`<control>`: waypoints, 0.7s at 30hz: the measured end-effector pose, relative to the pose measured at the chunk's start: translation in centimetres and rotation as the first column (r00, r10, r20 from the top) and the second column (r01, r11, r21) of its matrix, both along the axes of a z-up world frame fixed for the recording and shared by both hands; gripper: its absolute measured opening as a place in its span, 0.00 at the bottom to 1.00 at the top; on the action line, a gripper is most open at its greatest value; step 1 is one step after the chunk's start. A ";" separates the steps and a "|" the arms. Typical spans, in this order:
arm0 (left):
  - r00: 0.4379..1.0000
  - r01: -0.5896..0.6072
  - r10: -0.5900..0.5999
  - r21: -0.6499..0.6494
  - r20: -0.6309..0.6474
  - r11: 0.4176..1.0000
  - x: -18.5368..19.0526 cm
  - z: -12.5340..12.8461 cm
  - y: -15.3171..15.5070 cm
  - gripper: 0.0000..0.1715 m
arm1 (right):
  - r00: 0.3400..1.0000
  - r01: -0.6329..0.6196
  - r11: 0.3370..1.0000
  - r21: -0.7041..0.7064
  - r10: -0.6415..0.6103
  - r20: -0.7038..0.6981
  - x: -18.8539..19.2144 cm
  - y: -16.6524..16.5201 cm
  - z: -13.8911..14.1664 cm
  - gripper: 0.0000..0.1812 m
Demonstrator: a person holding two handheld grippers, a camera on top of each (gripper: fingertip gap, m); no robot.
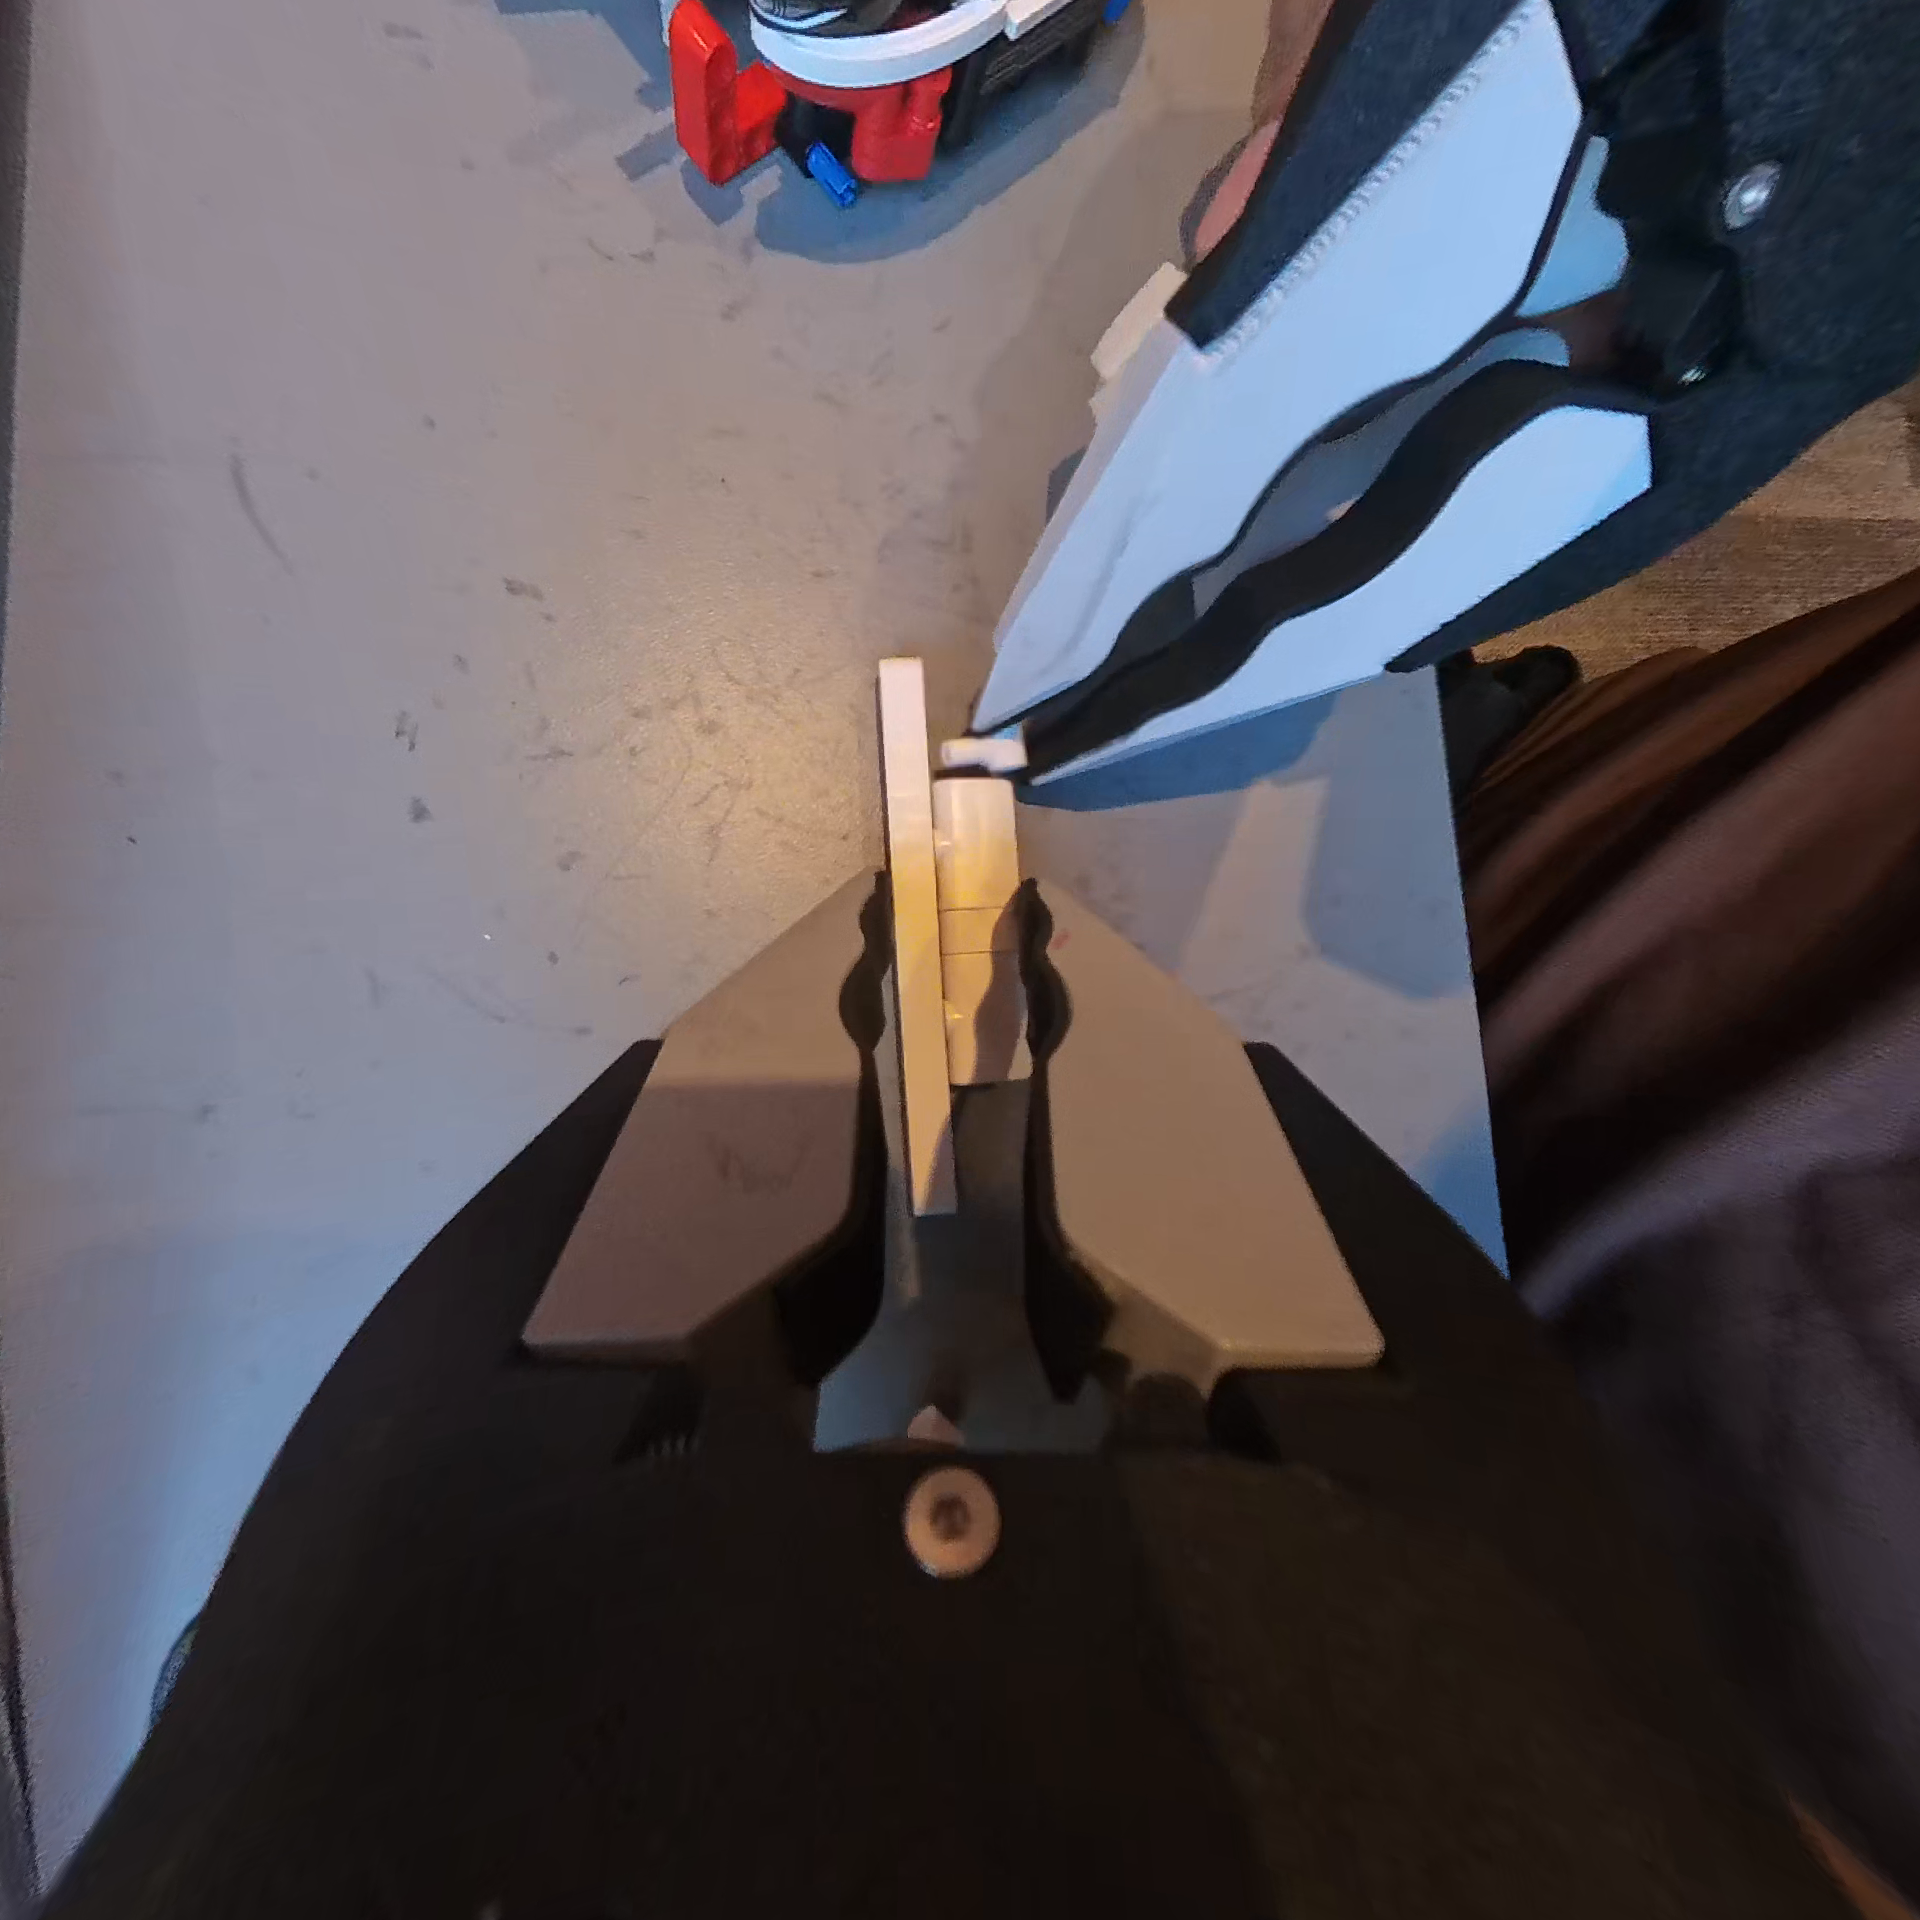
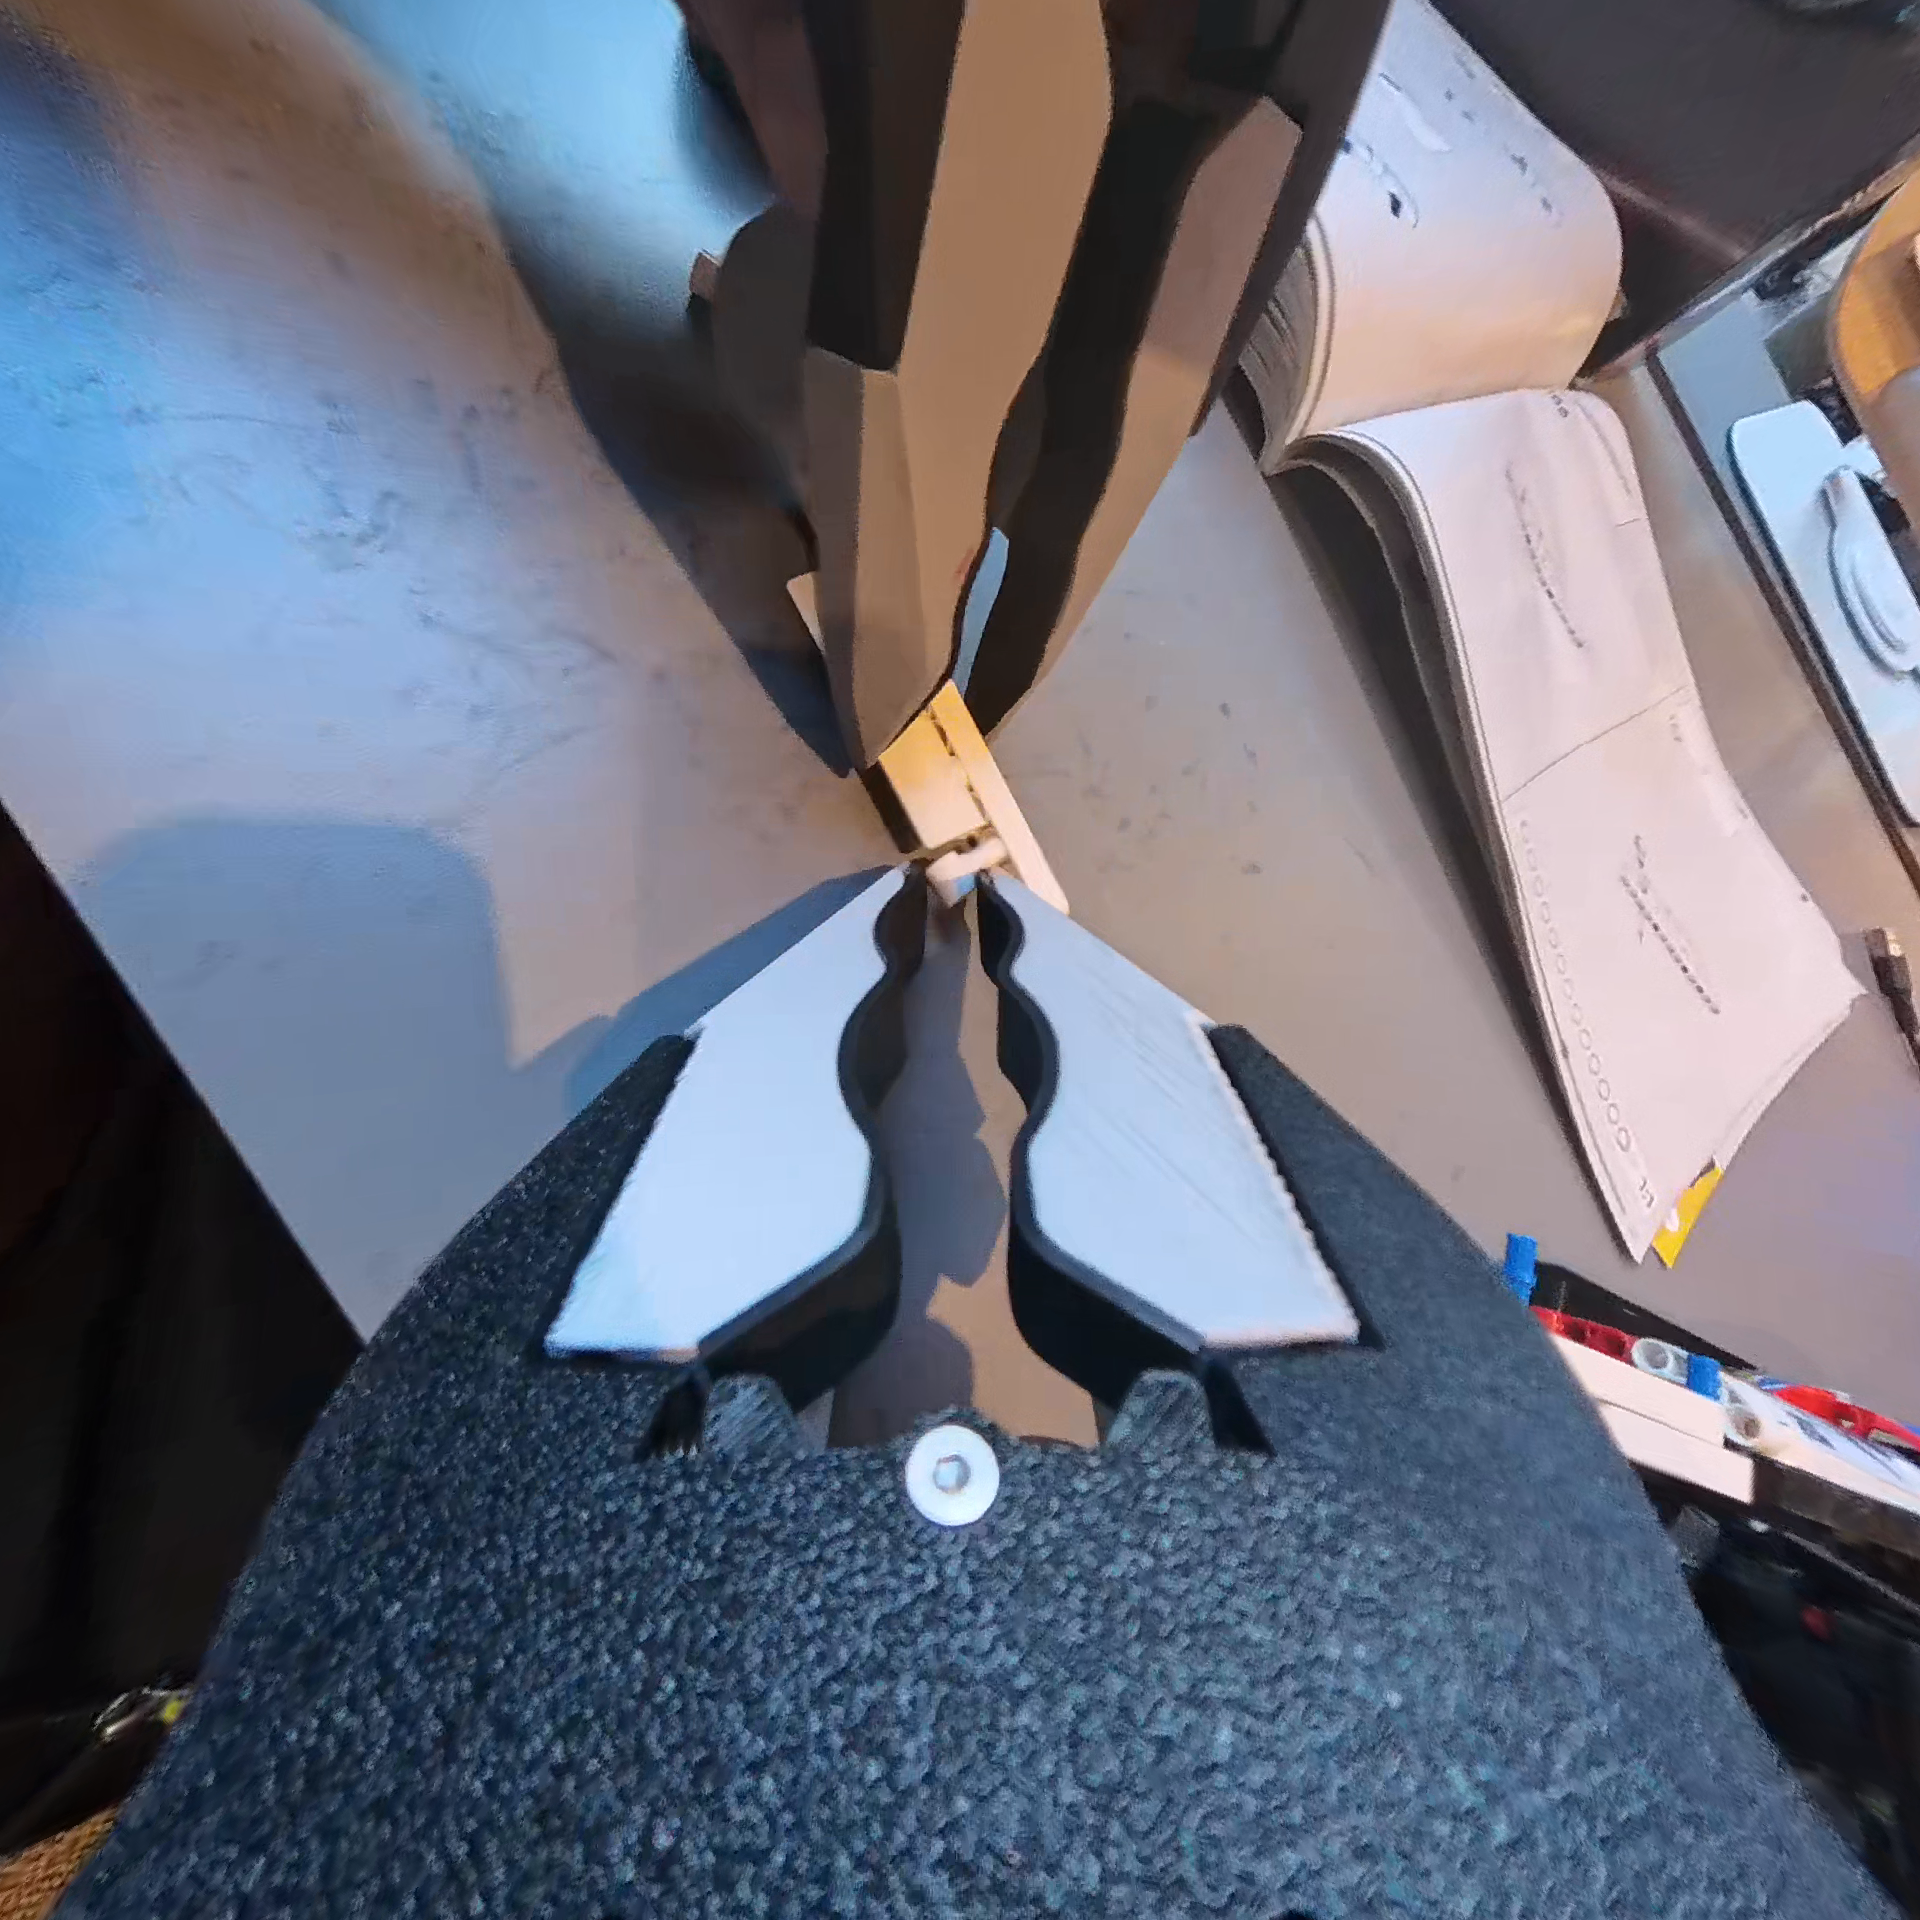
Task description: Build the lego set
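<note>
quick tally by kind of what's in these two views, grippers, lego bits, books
grippers: 2, left gripper and right gripper
held lego: 2, white assembly and small white piece
lego builds on the table: 2, red build and long build
open booklet: 1
total: 7

This looks like a desk in a home or hobby room, not a lab. The grey worktop [image 1: 416,623] is scuffed and marked. A thick instruction booklet [image 2: 1621,790] lies open on the right, a half-built red, white and black model [image 1: 831,94] stands at the far edge, and loose coloured bricks [image 2: 1704,1371] sit in a tray to the right. Warm, low light falls across it.
</note>
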State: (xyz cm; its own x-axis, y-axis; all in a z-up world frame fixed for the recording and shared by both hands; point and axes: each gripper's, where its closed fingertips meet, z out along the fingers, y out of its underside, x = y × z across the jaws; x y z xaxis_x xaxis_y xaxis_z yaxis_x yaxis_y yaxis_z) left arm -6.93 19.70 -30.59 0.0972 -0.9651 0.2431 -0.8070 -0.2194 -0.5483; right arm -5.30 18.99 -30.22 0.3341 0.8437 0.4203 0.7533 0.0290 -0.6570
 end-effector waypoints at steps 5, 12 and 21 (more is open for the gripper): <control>0.999 0.046 -0.046 0.075 -0.007 0.996 0.2 0.0 -0.1 0.18 | 1.000 -0.019 1.000 0.006 0.019 0.022 -0.1 -0.1 -0.2 0.05; 0.997 0.073 -0.068 0.101 -0.048 0.992 0.5 -0.1 0.0 0.23 | 1.000 -0.010 1.000 0.004 0.010 0.023 0.0 -0.2 -0.3 0.05; 0.991 0.128 -0.124 0.095 -0.046 0.987 1.0 -0.2 -0.7 0.16 | 0.997 -0.057 0.998 -0.038 0.059 0.047 -0.1 -0.3 -0.4 0.05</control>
State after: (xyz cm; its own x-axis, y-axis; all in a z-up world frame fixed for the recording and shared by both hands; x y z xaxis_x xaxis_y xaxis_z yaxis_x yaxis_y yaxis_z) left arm -5.93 19.04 -30.75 -0.0186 -0.9891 0.1459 -0.8462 -0.0622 -0.5292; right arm -5.44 18.70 -30.63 0.2638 0.8764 0.4030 0.7821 0.0503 -0.6211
